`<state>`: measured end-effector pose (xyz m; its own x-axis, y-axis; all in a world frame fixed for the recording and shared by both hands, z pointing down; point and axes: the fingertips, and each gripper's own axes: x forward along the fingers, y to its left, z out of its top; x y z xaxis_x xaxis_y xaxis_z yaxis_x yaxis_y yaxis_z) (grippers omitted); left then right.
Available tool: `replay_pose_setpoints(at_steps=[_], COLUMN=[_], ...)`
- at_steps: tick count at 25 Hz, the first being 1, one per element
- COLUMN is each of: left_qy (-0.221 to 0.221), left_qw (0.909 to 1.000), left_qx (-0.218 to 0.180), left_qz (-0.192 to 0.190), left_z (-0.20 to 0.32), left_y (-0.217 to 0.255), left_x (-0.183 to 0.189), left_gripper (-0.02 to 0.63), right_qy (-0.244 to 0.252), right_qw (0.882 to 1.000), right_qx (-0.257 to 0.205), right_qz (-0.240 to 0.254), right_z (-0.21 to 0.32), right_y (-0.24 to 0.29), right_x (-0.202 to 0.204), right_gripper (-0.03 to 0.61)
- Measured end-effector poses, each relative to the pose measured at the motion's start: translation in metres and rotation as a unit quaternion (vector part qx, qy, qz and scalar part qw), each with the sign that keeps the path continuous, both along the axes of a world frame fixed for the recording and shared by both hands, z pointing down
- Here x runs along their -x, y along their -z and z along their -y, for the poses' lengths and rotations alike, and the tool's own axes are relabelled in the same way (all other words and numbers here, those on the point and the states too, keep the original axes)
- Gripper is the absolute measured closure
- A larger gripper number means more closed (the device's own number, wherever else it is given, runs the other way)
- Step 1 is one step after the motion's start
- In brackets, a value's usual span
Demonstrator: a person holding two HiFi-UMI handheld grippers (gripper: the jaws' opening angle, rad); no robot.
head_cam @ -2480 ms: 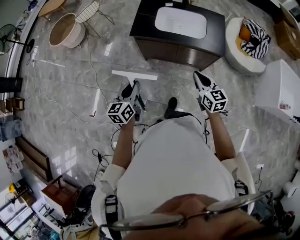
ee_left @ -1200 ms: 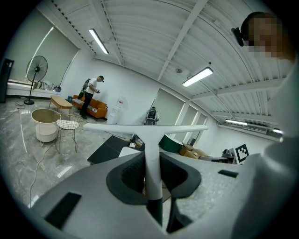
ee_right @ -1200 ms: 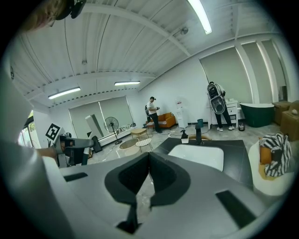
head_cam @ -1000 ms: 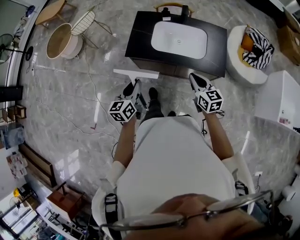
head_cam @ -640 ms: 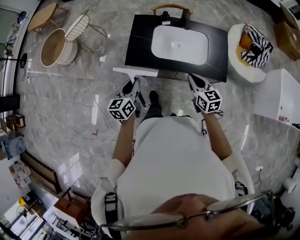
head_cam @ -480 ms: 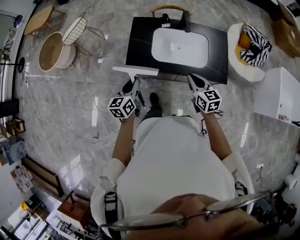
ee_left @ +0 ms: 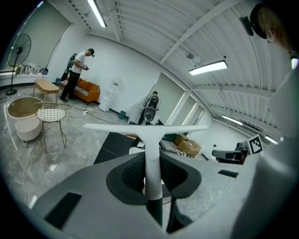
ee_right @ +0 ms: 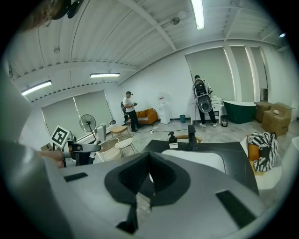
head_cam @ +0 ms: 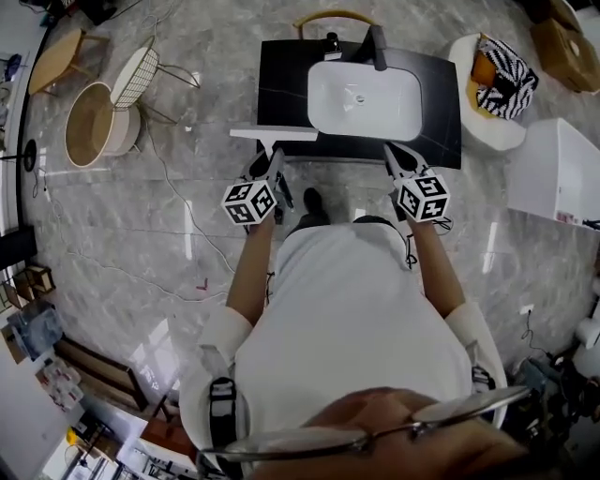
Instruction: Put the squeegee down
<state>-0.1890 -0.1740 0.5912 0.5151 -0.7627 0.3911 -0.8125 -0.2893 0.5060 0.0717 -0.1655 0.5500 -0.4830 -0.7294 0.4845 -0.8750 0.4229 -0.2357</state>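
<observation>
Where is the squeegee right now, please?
In the head view, left of centre: the squeegee is gripped by the left gripper, blade at the black vanity's near-left corner.

looks like a big studio hall dressed as a bathroom: freestanding sink counter at 12 o'clock on marble floor, round side table at 10 o'clock, strip lights on a vaulted ceiling, orange sofa

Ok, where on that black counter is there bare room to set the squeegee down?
Widest bare patch: the counter strip between its left edge and the basin. A narrower strip lies right of the basin. Faucet and bottle crowd the back edge.
</observation>
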Motion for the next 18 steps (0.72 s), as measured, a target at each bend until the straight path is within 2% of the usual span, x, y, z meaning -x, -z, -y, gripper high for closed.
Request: replay_pose_setpoints(at_steps=[4, 9, 14, 18], left_qy=[-0.017, -0.015, -0.004, 0.007], left_qw=[0.9997, 0.9991, 0.9977, 0.9962], left_qx=[0.016, 0.034, 0.066, 0.086], left_qz=[-0.011, -0.022, -0.017, 0.004], left_z=[0.016, 0.033, 0.053, 0.075], left_y=[-0.016, -0.031, -0.056, -0.071], left_x=[0.0, -0.003, -0.006, -0.013], left_gripper=[0.541, 0.541, 0.541, 0.541], right_qy=[-0.008, -0.009, -0.007, 0.0], right_qw=[1.0, 0.999, 0.999, 0.998], right_qx=[0.01, 0.032, 0.049, 0.067], right_qz=[-0.016, -0.03, -0.021, -0.008], right_z=[0.006, 0.012, 0.03, 0.054], right_y=[-0.004, -0.016, -0.03, -0.047], right_x=[0.003, 0.0, -0.003, -0.007], right_gripper=[0.572, 0.572, 0.572, 0.572])
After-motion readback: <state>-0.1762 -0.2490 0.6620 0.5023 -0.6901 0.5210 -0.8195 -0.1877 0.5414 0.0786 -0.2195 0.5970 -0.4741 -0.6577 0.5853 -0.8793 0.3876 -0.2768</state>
